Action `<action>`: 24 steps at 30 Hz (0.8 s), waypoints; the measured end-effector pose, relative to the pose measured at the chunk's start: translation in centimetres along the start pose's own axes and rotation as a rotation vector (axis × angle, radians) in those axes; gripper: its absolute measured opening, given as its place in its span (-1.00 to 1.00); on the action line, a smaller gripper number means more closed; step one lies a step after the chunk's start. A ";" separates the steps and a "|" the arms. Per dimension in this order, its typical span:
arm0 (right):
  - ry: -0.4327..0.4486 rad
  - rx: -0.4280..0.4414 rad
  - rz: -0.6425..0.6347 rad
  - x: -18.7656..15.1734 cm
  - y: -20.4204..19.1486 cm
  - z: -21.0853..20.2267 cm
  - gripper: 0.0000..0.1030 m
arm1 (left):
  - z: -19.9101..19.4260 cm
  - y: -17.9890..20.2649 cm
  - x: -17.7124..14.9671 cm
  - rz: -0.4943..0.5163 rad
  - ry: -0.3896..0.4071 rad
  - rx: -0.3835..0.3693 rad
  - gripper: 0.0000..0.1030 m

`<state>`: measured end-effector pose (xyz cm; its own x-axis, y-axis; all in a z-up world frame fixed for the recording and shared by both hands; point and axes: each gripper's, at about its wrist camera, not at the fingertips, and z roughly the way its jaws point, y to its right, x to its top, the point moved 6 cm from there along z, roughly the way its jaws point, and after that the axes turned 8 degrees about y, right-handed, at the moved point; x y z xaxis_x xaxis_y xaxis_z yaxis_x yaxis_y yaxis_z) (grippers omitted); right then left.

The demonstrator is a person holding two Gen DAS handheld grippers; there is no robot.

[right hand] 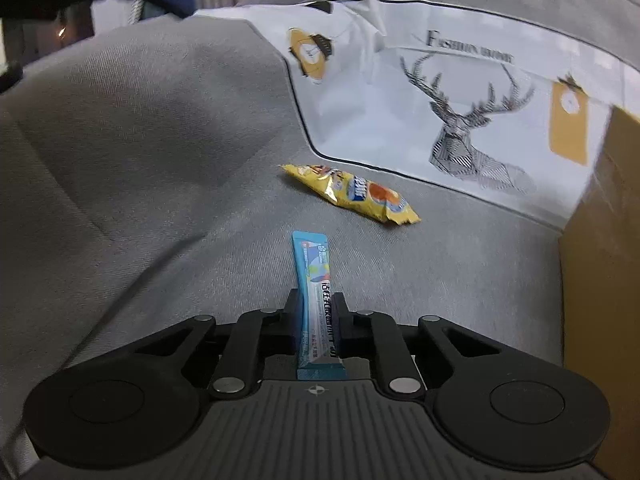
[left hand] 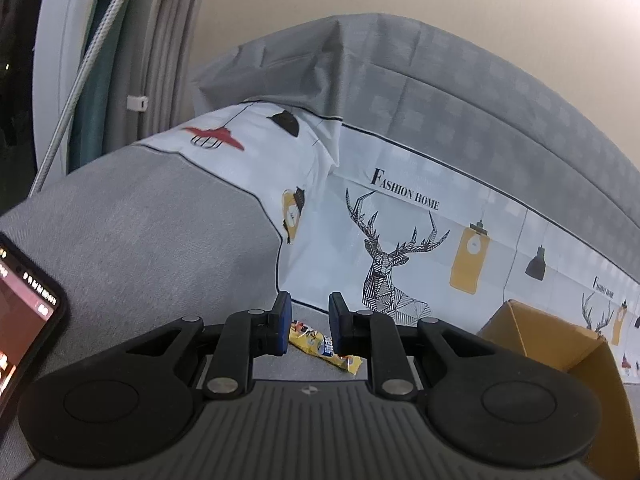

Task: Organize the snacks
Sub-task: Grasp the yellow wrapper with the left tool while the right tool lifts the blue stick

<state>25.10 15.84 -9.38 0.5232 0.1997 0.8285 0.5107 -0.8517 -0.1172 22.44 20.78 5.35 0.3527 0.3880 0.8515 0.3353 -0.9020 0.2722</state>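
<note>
1. The right gripper [right hand: 317, 312] is clamped on a slim blue snack stick [right hand: 314, 280]; both black fingers [right hand: 294, 312] press against its sides.
2. The stick runs lengthwise between the fingers. Its far end juts out past the fingertips over the grey sofa seat [right hand: 160, 160], and its near end lies back by the gripper's body.
3. Beyond the blue stick, a little to the right, a yellow snack packet [right hand: 352, 192] lies flat on the seat, slanting from upper left to lower right. It is near the stick's tip but apart from it.
4. A brown cardboard box [right hand: 600, 260] stands at the right edge of the right wrist view, on the seat.
5. The left gripper [left hand: 310, 324] holds nothing. Its blue-padded fingers [left hand: 282, 316] stand a narrow gap apart, with only air between them.
6. Through that gap the same yellow packet [left hand: 326, 346] shows on the seat, farther off than the fingertips and not touched by them.
7. The cardboard box [left hand: 560, 344] sits at the lower right of the left wrist view, its top open.
8. Behind the seat, a white cloth printed with a stag and lamps [left hand: 400, 240] covers the sofa back.
9. A phone [left hand: 24, 312] with a lit screen shows at the left edge.
</note>
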 end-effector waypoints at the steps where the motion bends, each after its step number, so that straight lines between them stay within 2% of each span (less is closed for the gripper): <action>1: 0.005 -0.014 0.011 -0.1 0.2 -0.4 -0.70 | 0.1 -0.2 -0.1 -0.012 -0.008 -0.001 -0.58; 7: 0.046 -0.174 0.063 -0.4 1.5 -2.9 -0.70 | 1.8 -0.7 -1.2 -0.106 -0.105 -0.054 -0.58; 10: 0.025 -0.234 0.094 -1.0 2.5 -3.3 -0.68 | 3.4 -0.6 -2.1 -0.153 -0.157 -0.084 -0.58; 12: -0.011 -0.254 0.122 -1.5 3.1 -3.2 -0.60 | 5.0 -0.2 -2.9 -0.143 -0.190 -0.092 -0.55; 16: -0.033 -0.247 0.111 -1.9 3.6 -2.7 -0.54 | 8.2 0.6 -5.0 -0.113 -0.252 -0.085 -0.26; 20: -0.013 -0.258 0.101 -2.2 3.2 -2.7 -0.53 | 11.0 1.0 -5.8 -0.118 -0.265 -0.063 0.08; 24: 0.019 -0.263 0.100 -2.4 3.2 -2.9 -0.61 | 13.8 0.2 -6.8 -0.194 -0.311 0.001 0.32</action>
<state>23.49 11.21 -10.18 0.5480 0.1011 0.8304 0.2608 -0.9639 -0.0547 32.18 20.57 -6.59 0.5309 0.5910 0.6073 0.4229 -0.8058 0.4145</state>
